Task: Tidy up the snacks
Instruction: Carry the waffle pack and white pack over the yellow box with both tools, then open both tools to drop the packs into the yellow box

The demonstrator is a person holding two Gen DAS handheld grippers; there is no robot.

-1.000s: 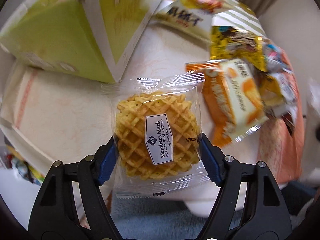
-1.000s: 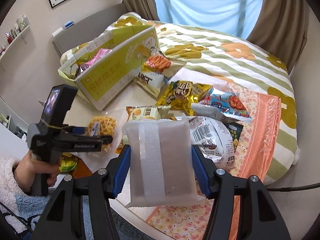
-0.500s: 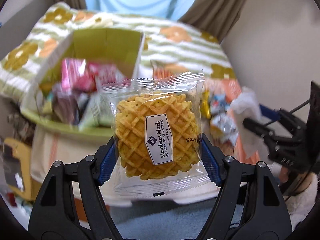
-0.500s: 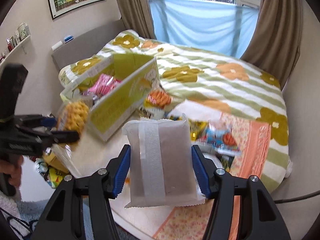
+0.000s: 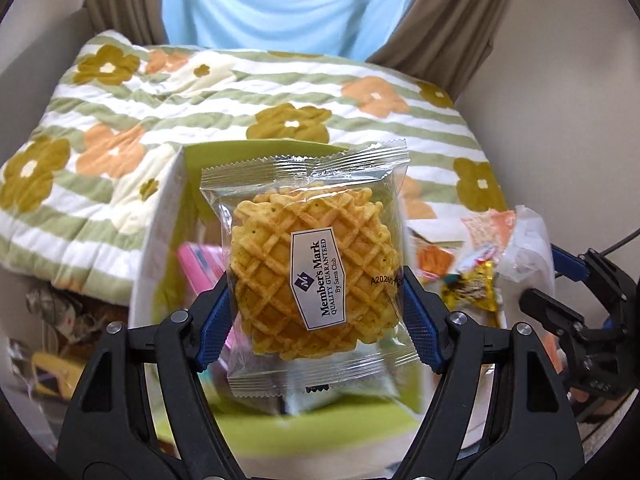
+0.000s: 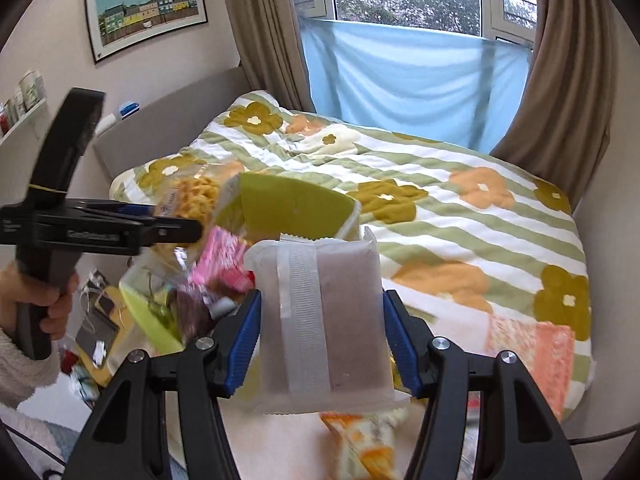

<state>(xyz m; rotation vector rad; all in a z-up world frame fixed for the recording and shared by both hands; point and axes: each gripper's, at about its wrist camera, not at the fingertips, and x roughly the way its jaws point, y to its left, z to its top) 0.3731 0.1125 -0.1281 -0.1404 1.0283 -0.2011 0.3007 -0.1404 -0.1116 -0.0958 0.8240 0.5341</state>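
My left gripper [image 5: 316, 300] clamps a clear-wrapped Member's Mark waffle cookie [image 5: 314, 268] by both side edges, held in the air above the open yellow-green snack box [image 5: 160, 248]. My right gripper [image 6: 322, 334] pinches a frosted white pouch [image 6: 324, 320] with a brown filling, just right of that box. Behind the box spreads the flowered striped quilt [image 6: 460, 168]. An orange snack packet [image 6: 360, 440] lies under the pouch.

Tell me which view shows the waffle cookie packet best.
The left wrist view: the waffle cookie packet fills the centre, sharp, label readable, clamped by the left hand-held gripper. The right wrist view shows it only small, blurred and edge-on at the left, above the green box.
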